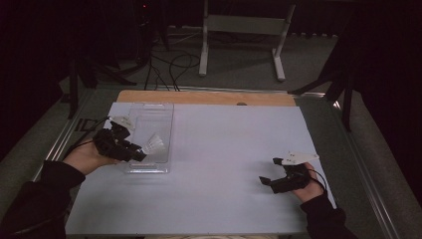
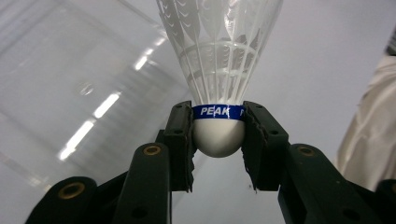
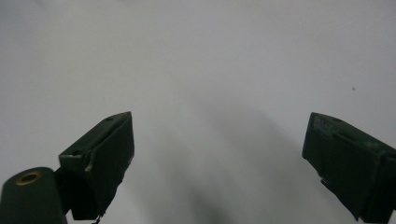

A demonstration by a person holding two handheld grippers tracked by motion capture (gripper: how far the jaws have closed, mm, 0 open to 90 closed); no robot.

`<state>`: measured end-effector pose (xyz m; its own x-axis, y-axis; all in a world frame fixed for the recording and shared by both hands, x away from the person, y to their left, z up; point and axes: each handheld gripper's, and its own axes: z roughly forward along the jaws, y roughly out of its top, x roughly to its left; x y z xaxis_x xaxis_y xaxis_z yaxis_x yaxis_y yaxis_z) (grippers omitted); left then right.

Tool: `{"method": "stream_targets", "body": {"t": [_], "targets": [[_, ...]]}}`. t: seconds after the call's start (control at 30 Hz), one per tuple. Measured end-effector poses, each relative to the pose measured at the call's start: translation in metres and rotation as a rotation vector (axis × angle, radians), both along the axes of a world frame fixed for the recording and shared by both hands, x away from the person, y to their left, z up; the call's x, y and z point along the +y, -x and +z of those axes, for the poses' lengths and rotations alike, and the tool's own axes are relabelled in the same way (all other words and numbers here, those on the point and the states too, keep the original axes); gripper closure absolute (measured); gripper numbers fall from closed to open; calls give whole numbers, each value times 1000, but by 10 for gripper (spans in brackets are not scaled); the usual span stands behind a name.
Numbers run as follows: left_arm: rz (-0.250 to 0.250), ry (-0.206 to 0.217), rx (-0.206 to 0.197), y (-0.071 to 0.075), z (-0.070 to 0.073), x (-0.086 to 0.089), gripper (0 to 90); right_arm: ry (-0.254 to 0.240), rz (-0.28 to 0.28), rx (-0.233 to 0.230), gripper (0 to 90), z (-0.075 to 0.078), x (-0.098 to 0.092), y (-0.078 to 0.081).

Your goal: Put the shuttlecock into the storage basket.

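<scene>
Two grippers: left gripper (image 1: pixel 141 154) clamps shuttlecock (image 2: pixel 219 70) over clear box (image 1: pixel 149 167); right gripper (image 1: pixel 268 180) spread, empty, on bare sheet (image 1: pixel 224 149).

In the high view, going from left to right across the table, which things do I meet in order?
Left gripper → white feathered shuttlecock held in it, over the clear plastic rectangular tray → bare pale blue table cover → open right gripper.

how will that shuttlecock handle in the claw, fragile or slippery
The shuttlecock is probably very light: thin, translucent feathers. The left claw is shut on its rounded white cork, which could slip if the hold loosens. The feather skirt looks fragile, so gripping the cork seems safer.
</scene>
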<state>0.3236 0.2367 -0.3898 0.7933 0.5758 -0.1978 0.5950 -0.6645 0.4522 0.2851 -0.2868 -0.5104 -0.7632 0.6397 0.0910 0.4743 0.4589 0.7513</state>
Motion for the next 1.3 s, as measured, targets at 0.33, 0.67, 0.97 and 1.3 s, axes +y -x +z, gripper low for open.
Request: {"method": "stream_targets", "body": {"t": [0.33, 0.67, 0.97, 1.3], "targets": [[74, 3, -15, 0, 14, 20, 658, -27, -10, -6, 94, -6, -5, 2], [136, -21, -30, -4, 23, 25, 658, -35, -8, -15, 94, -6, -4, 3], [240, -33, -18, -8, 24, 30, 659, -30, 4, -6, 94, -8, -1, 2], [321, -44, -36, -8, 18, 29, 659, -33, 7, 0, 94, -8, 0, 2]]}}
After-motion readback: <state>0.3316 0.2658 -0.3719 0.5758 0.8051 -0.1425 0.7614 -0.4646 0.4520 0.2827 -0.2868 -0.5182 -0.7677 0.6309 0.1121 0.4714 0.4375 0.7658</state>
